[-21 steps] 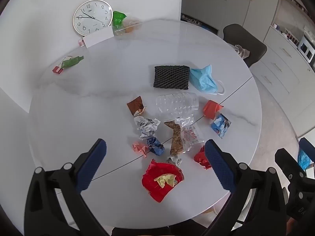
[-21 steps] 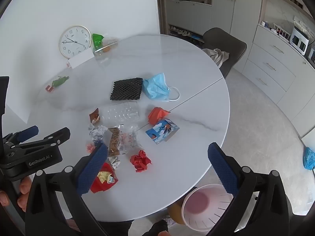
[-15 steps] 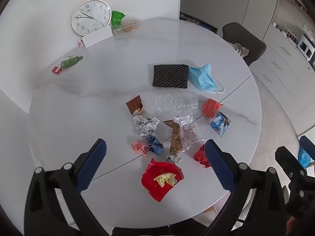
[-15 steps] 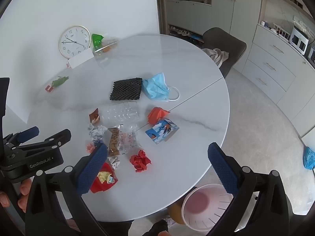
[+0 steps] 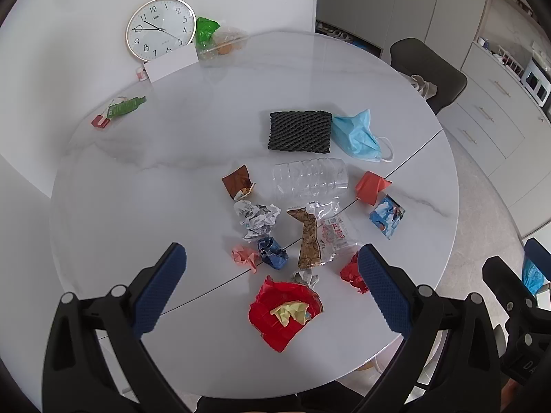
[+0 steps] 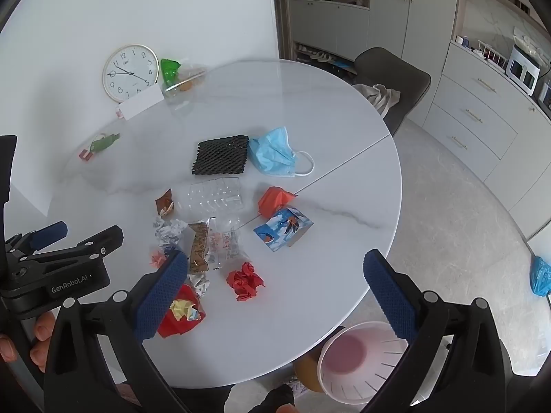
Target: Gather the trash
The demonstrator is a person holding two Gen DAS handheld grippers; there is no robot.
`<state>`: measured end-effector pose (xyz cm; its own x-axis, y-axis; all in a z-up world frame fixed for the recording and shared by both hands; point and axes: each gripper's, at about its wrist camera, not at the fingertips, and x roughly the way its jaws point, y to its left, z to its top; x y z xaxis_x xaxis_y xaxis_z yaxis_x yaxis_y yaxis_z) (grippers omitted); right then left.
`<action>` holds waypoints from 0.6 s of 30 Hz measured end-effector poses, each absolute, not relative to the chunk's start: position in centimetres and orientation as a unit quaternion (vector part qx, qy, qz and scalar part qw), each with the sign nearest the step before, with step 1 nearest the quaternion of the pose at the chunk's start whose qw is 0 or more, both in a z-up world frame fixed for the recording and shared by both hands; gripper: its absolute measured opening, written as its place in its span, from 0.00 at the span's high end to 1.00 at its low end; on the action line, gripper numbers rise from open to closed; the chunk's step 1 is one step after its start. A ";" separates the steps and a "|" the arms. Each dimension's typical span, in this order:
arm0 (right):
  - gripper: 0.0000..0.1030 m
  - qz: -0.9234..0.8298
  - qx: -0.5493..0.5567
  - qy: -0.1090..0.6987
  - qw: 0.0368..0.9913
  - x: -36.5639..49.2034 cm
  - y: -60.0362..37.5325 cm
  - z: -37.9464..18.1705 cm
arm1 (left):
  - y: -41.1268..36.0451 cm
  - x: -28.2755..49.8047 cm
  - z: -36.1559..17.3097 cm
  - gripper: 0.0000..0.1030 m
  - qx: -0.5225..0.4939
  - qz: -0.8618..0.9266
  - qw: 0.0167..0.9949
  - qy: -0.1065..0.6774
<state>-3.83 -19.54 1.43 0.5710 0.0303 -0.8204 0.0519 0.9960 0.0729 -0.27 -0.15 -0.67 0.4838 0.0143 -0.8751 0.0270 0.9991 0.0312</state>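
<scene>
Round white marble-look tabletop [image 5: 144, 179], a seam running across it. Trash lies clustered on its near half, nothing lifted.

Pink slotted bin [image 6: 361, 361] on the floor below the near edge of the tabletop, seen only from the right wrist view, an orange-brown object partly hidden behind it.

Wall clock [image 5: 160, 29] propped at the far edge against the wall, a white card [image 5: 171, 65] leaning in front of it.

Left tongs [image 5: 272, 289] spread wide, nothing between them, held above the near trash. Right tongs [image 6: 275, 292] likewise wide apart and empty, over the near right edge of the tabletop.

Black foam netting [image 5: 299, 131] toward the middle, blue face mask [image 5: 358, 136] touching its right side. Just nearer, clear crushed plastic bottle [image 5: 310, 180] on its side.

Red wrapper [image 5: 284, 311] nearest the edge, a yellow scrap lying in it. Clear printed bag [image 5: 332, 234] with a brown patterned packet [image 5: 308, 237] beside it, between bottle and red wrapper.

Right of the bottle: orange folded paper [image 5: 370, 187], then a blue picture carton [image 5: 387, 215] just beside it.

Crumpled white paper [image 5: 256, 216], brown torn wrapper [image 5: 237, 182] above it, blue crumpled foil [image 5: 272, 253] and pink paper wad [image 5: 245, 256] touching below. Red paper ball [image 6: 245, 280] lies apart, near the right.

Green tag [image 5: 124, 106] well apart, far left.
</scene>
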 end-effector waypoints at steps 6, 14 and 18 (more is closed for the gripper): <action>0.02 -0.006 0.044 0.463 0.885 -3.9 -19.5 1.5 | -0.1 -0.3 -0.7 0.07 0.020 -0.004 0.861 0.508; 0.02 -0.006 0.043 0.463 0.885 -3.9 -19.6 1.4 | -0.1 -0.3 -0.6 0.07 0.021 -0.004 0.861 0.508; 0.02 -0.007 0.043 0.464 0.885 -3.9 -19.6 1.5 | -0.1 -0.3 -0.6 0.07 0.020 -0.004 0.860 0.509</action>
<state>-3.93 -19.55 1.51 0.5694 0.0276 -0.8216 0.0520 0.9962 0.0694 -0.29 -0.09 -0.60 0.4813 0.0130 -0.8764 0.0270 0.9992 0.0297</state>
